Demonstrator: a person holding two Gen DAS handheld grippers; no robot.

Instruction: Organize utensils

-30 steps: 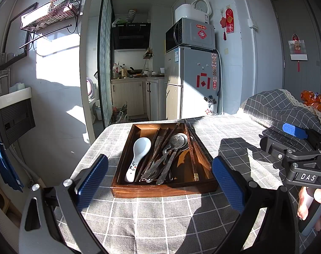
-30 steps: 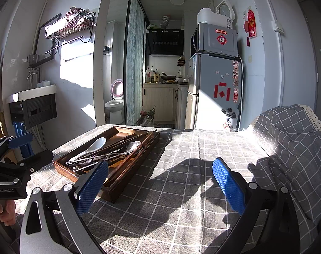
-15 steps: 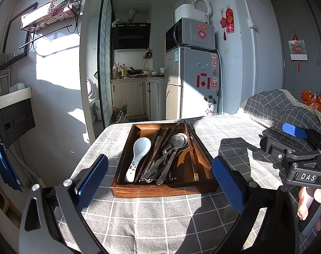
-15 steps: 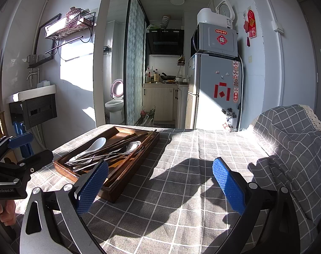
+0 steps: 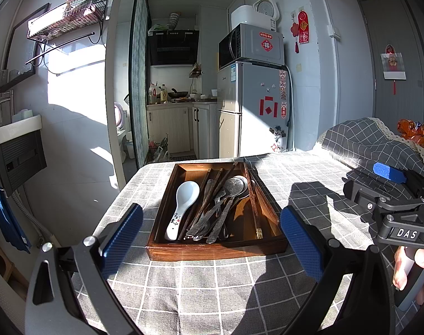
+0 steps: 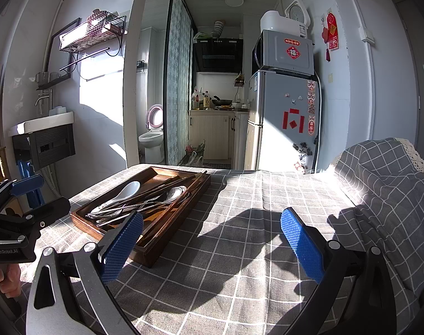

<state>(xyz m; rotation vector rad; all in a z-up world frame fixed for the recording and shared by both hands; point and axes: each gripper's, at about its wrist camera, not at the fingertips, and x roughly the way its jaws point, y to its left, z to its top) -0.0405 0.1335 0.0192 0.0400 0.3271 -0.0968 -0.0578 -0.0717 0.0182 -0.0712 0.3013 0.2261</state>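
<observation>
Item: wooden tray (image 5: 212, 249) holding mixed utensils, standing on the counter (image 5: 212, 284) under a grey checked cloth.
Contents: one white ceramic spoon (image 5: 182, 205) along the tray's left side; dark wooden chopsticks (image 5: 206, 195) lying lengthwise and partly crossed; a metal spoon (image 5: 234, 185) and further metal pieces heaped over one another in the middle; one chopstick (image 5: 252, 201) lay apart toward the right wall. A divider seemed to run along the right side, though this was not plain.
Condition: every utensil seen lay inside the tray; none showed on the cloth. The pieces were mingled, not sorted by kind. Judged so, the gathering matched a finished tidy-up, or equally a heap awaiting sorting; the pictures did not settle which.
Left tongs (image 5: 212, 245): fingers wide apart, holding nothing, poised just short of the tray's near wall.
Right tongs (image 6: 212, 248): likewise spread, holding nothing, over bare cloth to the tray's right.
Surroundings: refrigerator (image 5: 254, 109) beyond the counter.
</observation>
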